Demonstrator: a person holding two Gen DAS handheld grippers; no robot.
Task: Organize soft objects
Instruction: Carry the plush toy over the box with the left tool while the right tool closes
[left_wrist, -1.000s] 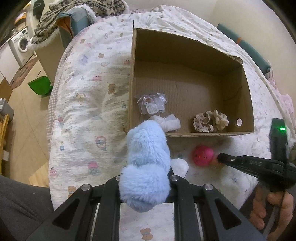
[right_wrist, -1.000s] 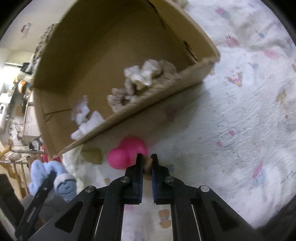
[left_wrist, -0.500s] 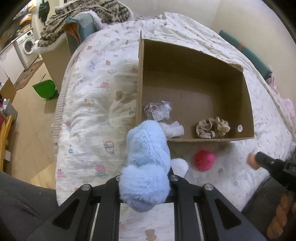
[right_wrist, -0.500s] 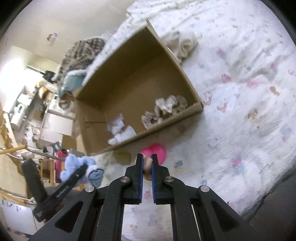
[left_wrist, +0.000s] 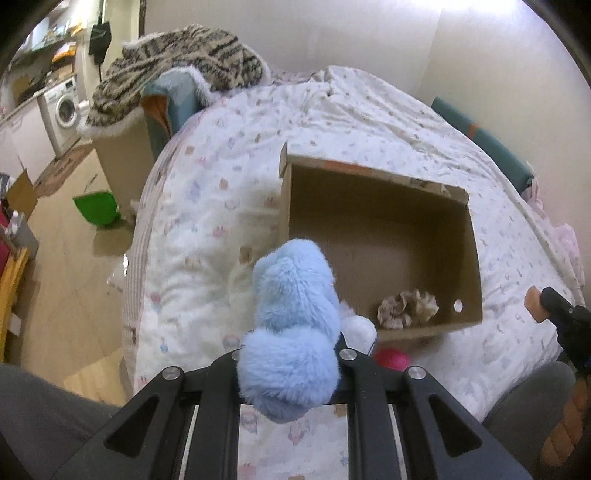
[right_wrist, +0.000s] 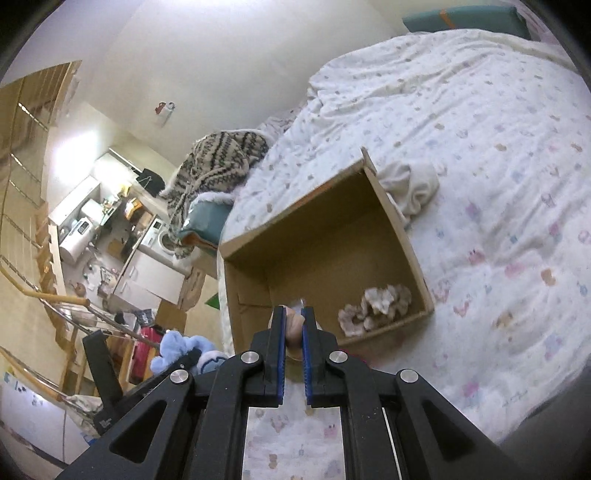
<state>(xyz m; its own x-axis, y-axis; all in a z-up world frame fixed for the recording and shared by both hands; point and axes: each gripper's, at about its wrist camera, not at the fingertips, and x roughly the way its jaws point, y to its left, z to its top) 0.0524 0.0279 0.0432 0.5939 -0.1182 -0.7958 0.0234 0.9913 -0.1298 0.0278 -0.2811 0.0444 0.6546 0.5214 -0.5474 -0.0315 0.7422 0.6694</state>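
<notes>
The blue plush toy (left_wrist: 291, 325) fills the middle of the left wrist view, hiding the left gripper (left_wrist: 291, 354) fingertips and the near left corner of the cardboard box (left_wrist: 476, 258); the jaws are clenched on the plush, whose long axis runs away from the camera toward the box. The pink ball (left_wrist: 391, 360) is half hidden behind the gripper frame, lying on the bedspread (left_wrist: 207, 206) just outside the box's near wall. A beige scrunchie (left_wrist: 408, 308) lies inside the box by that wall. The right gripper (right_wrist: 294, 325) is clamped on a small tan piece (right_wrist: 293, 326), too covered to identify. A striped blanket (left_wrist: 177, 70) lies beyond the bed.
</notes>
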